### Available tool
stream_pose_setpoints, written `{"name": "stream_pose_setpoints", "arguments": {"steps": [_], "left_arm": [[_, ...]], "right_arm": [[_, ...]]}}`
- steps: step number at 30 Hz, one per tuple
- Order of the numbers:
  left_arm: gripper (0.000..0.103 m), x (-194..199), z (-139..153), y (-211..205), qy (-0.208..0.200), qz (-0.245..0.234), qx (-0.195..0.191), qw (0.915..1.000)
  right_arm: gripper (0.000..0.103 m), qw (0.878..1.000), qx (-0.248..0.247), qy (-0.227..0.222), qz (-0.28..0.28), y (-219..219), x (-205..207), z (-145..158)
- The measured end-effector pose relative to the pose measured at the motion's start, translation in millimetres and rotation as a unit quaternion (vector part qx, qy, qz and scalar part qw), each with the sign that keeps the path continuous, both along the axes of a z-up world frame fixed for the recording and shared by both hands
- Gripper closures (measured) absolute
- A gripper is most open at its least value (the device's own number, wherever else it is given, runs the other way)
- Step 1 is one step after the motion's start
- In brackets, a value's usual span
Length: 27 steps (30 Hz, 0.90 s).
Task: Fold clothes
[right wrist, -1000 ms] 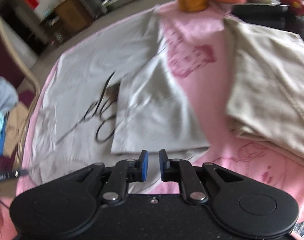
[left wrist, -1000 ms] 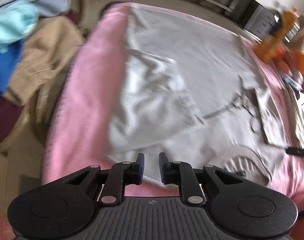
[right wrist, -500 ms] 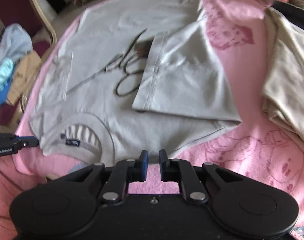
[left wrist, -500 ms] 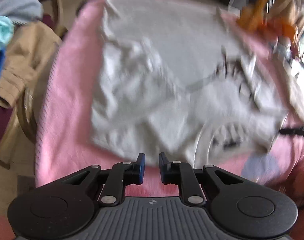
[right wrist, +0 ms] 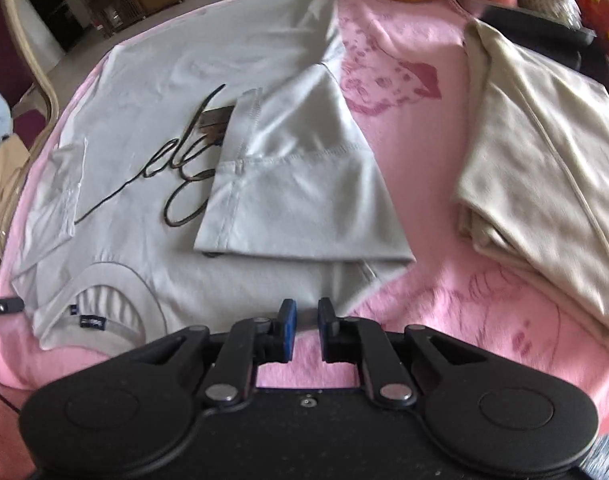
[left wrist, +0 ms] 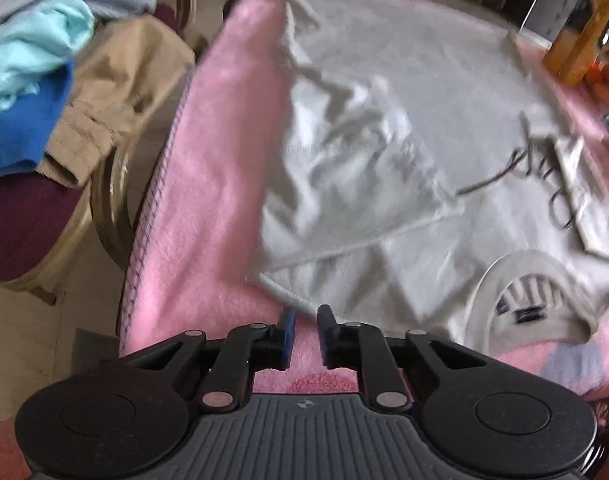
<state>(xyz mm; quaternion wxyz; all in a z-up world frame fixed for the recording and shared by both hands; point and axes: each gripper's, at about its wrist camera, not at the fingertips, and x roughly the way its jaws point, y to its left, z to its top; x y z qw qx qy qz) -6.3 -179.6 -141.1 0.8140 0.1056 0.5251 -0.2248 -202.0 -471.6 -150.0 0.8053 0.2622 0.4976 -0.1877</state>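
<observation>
Left wrist view: the left hand-held gripper (left wrist: 304, 316) sits at 6 o'clock, its jaws slightly parted with a narrow gap and nothing between them, the tips poised just at the near hem of a folded-in sleeve. A light grey T-shirt (left wrist: 404, 128) lies spread on a pink blanket (left wrist: 216, 152), front up, with both sleeves turned inward over the body; dark script lettering (left wrist: 520, 164) shows toward 3 o'clock and the ribbed collar (left wrist: 524, 280) with a dark label lies at 4 o'clock. At 9 o'clock a chair (left wrist: 104, 208) carries a heap of clothes (left wrist: 44, 80) in tan, blue, aqua and pale grey. An orange object (left wrist: 580, 40) stands at 2 o'clock; the blur prevents identification. Right wrist view: the right hand-held gripper (right wrist: 304, 318) sits at 6 o'clock, jaws likewise a little apart and empty, over the pink blanket (right wrist: 424, 112) just short of the T-shirt's (right wrist: 184, 60) shoulder edge. The folded sleeve (right wrist: 304, 200) lies at centre, partly covering the lettering (right wrist: 176, 168); the collar (right wrist: 104, 304) is at 8 o'clock. A folded beige garment (right wrist: 544, 152) rests at 3 o'clock, apart from the T-shirt.
</observation>
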Motion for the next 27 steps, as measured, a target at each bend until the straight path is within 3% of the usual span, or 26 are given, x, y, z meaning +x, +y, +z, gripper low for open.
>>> {"name": "stream_pose_setpoints", "arguments": {"steps": [4, 8, 14, 17, 21, 24, 27], "left_arm": [[0.089, -4.9, 8.7, -4.9, -0.005, -0.025, -0.045, 0.9987], [0.089, -15.4, 1.2, -29.6, -0.006, -0.074, -0.017, 0.9971], [0.088, -27.5, -12.5, -51.9, -0.005, -0.123, 0.022, 0.9921], [0.088, -33.6, -12.5, -51.1, -0.006, -0.134, 0.031, 0.9905], [0.088, -31.2, 3.6, -37.9, -0.009, -0.109, 0.011, 0.994], [0.086, -21.0, 28.8, -35.1, -0.039, -0.086, -0.006, 0.9955], [0.077, -6.6, 56.6, -34.7, -0.073, -0.061, -0.016, 0.9953]], "right_arm": [[0.09, 0.998, 0.027, -0.054, 0.019, 1.5, -4.2, 8.5], [0.09, 0.993, 0.047, -0.087, 0.071, 15.7, 6.9, 11.7], [0.087, 0.99, 0.025, -0.036, 0.138, 41.5, 28.2, -2.3], [0.085, 0.989, 0.019, -0.015, 0.145, 48.4, 25.1, -3.2], [0.084, 0.992, 0.017, -0.035, 0.124, 42.3, 14.3, 8.3], [0.081, 0.991, 0.018, -0.084, 0.099, 34.5, 9.6, 27.6], [0.077, 0.987, 0.013, -0.137, 0.08, 30.8, 10.5, 64.2]]}}
